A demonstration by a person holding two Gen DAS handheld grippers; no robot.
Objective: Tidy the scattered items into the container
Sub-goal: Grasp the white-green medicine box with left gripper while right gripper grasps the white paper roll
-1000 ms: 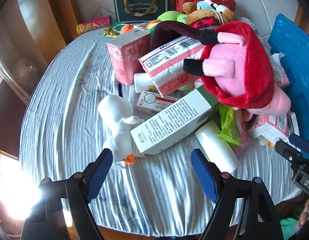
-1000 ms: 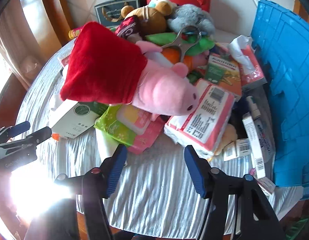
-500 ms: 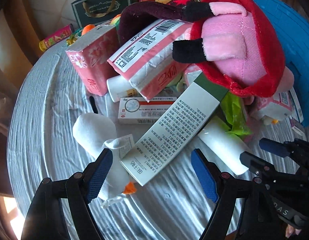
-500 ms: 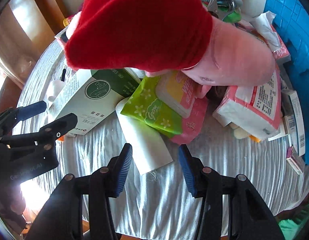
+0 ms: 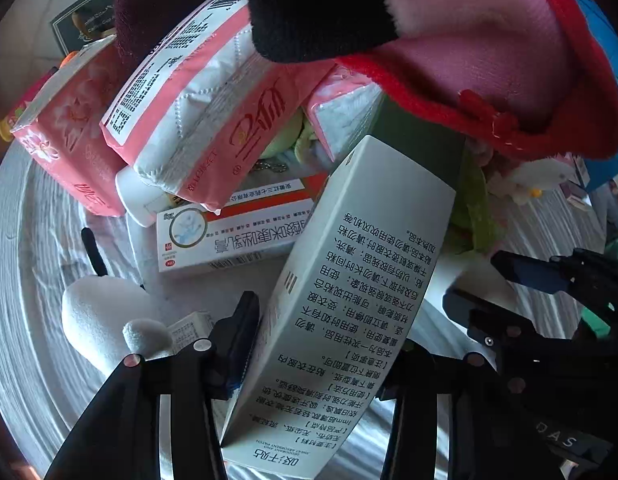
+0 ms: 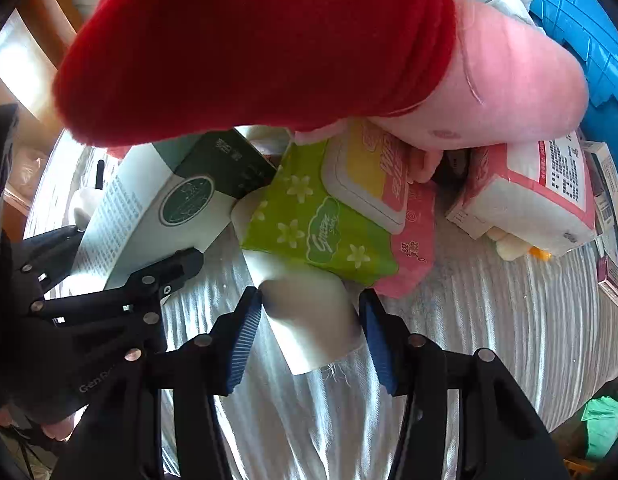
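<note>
Half a second ago the left gripper [image 5: 317,344] stood wide around the white printed box [image 5: 349,300]; its jaws have just been closing and now clamp the box's near end. The right gripper [image 6: 309,320] has dropped lower, pads flanking the white roll [image 6: 309,320], contact unclear. Beyond, the roll's far end is tucked under the green tissue pack [image 6: 309,228], below the red-and-pink plush [image 6: 269,40], with the blue container [image 6: 581,20] at far right.
</note>
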